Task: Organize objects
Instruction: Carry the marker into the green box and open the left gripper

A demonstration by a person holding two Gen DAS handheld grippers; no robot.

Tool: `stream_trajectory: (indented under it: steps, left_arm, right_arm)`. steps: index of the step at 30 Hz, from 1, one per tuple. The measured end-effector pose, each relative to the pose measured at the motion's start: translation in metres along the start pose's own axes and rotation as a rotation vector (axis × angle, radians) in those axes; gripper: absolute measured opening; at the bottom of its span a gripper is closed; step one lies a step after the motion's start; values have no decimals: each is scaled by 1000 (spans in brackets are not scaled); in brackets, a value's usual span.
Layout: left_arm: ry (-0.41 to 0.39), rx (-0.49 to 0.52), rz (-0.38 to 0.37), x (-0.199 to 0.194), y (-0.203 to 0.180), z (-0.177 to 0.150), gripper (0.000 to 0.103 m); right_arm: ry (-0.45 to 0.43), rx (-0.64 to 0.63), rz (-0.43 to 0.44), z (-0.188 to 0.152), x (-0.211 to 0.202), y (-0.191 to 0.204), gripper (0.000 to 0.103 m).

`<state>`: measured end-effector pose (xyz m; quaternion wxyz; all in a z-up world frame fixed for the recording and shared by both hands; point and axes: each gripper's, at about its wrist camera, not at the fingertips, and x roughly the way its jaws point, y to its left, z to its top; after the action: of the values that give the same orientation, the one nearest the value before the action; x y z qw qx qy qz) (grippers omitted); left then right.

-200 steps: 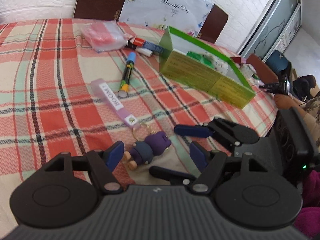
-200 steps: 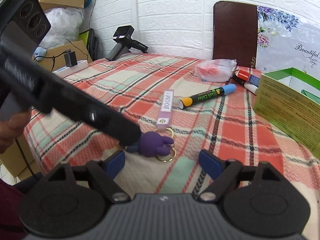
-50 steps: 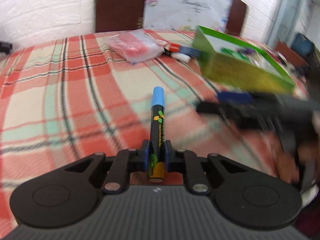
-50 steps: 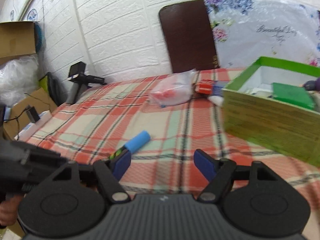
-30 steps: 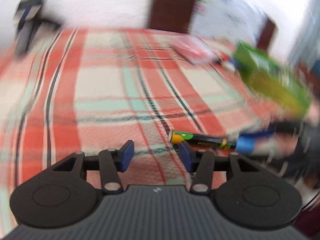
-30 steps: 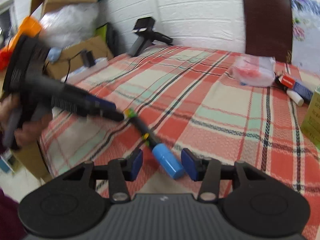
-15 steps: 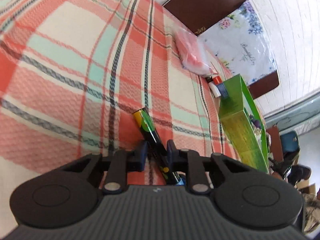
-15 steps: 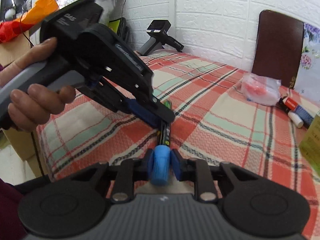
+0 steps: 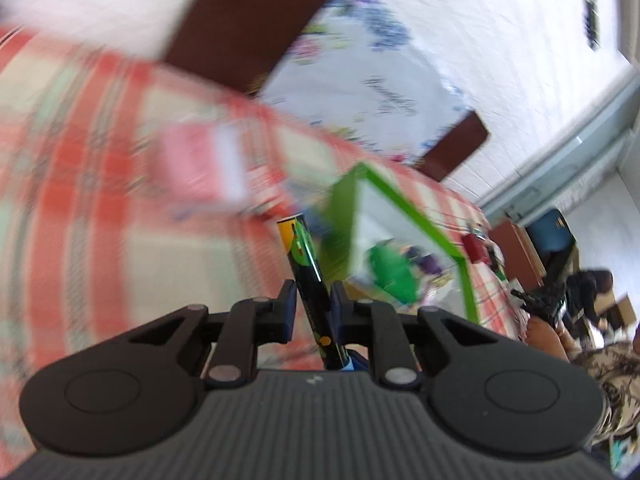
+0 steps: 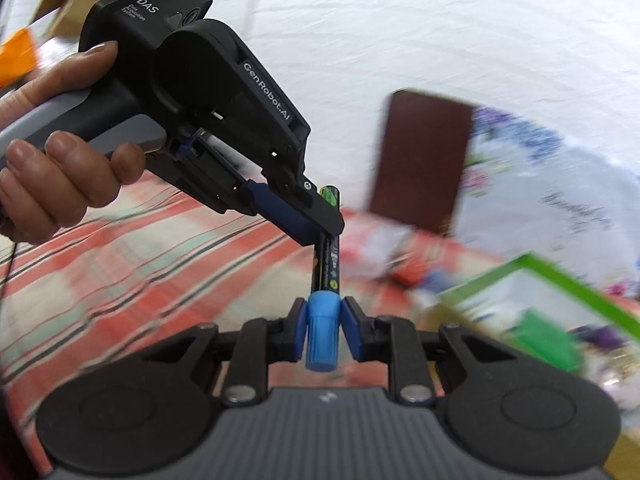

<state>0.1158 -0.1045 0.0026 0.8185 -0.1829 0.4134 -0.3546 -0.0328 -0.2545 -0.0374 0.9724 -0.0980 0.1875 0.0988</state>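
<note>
- Left gripper: jaws closed on black barrel of marker, centre frame.
- Right gripper: jaws closed on marker's blue cap.
- Green box at right, blurred.

Both claws are clamped tight, the left claw gripped in a hand, the right claw just below it.

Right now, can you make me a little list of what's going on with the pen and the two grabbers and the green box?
pen: black marker with a blue cap, lifted off the checked tablecloth
left gripper: shut on the marker's black barrel
right gripper: shut on the blue cap
hand: holds the left gripper's handle
green box: open, beyond the marker, things inside
picture: blurry, so small things are unclear
</note>
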Motion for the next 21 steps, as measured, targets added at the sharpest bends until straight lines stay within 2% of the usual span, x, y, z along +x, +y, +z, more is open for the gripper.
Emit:
stream_trajectory:
  steps: [7, 14, 17, 18, 21]
  left_arm:
    - [17, 135, -57, 68, -66, 39, 19]
    - [84, 179, -64, 138, -92, 53, 17]
    - [115, 205, -8, 160, -94, 48, 18]
    - [119, 215, 17, 165, -94, 47, 18]
    - [121, 223, 40, 164, -87, 40, 18]
  right_arm:
    - [-45, 75, -176, 5, -1, -74, 20]
    - [3, 105, -282, -5, 14, -133, 20]
    - [62, 125, -347, -11, 28, -150, 22]
    - [71, 147, -363, -13, 32, -155, 29]
    - [41, 213, -360, -15, 26, -158, 33]
